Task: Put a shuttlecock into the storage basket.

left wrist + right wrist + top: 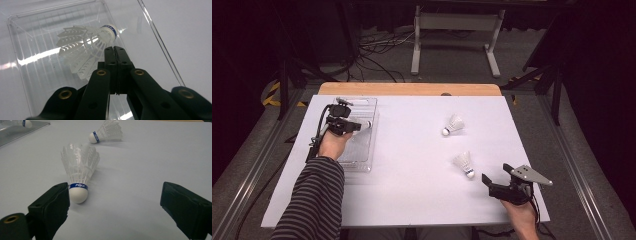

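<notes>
Shuttlecock (79, 173) lies just ahead-left of your wide-open, empty right claw (120, 207), cork toward you, feathers away; left claw (115, 53) is shut, pinching another shuttle (85, 45) over tray (25, 72).

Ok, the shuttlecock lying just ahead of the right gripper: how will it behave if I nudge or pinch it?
The near shuttlecock lies on its side, so a nudge would probably roll it in a curve around its rounded cork. Its thin, slotted plastic skirt looks very light and likely flexes under a pinch. The open right gripper may hold firmer at the cork.

White shuttlecock (87, 47) apparently pinched above clear tray (30, 75), two shuttlecocks (463, 164) on table
</notes>
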`<action>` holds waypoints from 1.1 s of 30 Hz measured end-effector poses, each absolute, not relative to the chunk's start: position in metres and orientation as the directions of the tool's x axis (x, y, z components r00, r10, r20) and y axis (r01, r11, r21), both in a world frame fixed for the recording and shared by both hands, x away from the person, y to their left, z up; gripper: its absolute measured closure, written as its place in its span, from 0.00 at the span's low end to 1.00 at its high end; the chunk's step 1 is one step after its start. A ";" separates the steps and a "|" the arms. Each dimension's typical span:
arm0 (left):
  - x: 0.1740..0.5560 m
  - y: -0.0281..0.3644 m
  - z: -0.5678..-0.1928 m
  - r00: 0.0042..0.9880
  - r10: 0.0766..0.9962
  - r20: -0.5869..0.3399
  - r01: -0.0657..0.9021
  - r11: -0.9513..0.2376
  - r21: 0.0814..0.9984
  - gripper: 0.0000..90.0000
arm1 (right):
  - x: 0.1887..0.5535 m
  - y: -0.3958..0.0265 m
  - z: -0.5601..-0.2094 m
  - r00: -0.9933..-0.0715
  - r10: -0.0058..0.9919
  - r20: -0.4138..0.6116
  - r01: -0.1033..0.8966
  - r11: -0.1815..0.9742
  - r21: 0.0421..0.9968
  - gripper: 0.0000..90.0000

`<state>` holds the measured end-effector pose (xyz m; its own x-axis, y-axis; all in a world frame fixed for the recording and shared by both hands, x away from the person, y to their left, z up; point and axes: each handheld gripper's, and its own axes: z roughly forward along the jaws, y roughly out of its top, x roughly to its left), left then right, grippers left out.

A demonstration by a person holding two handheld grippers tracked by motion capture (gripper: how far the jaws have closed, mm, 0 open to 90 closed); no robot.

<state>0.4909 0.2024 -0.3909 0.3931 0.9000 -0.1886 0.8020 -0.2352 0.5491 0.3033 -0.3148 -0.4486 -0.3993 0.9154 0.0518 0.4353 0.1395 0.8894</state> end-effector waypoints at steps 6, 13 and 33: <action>0.492 0.200 -0.394 0.391 0.900 -0.191 0.808 -0.236 0.540 1.00 | 0.303 -0.315 -0.448 -0.400 0.915 0.051 0.434 0.140 0.890 0.11; 0.493 0.201 -0.395 0.387 0.903 -0.188 0.814 -0.238 0.530 1.00 | 0.303 -0.315 -0.448 -0.398 0.916 0.053 0.434 0.137 0.890 0.11; 0.491 0.199 -0.398 0.401 0.895 -0.194 0.826 -0.262 0.499 0.90 | 0.303 -0.315 -0.448 -0.397 0.916 0.052 0.433 0.137 0.891 0.11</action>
<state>0.4912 0.1987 -0.3980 0.4013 0.8951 -0.1941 0.8262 -0.2623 0.4986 0.3034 -0.3150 -0.4482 -0.3973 0.9162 0.0525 0.4327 0.1366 0.8911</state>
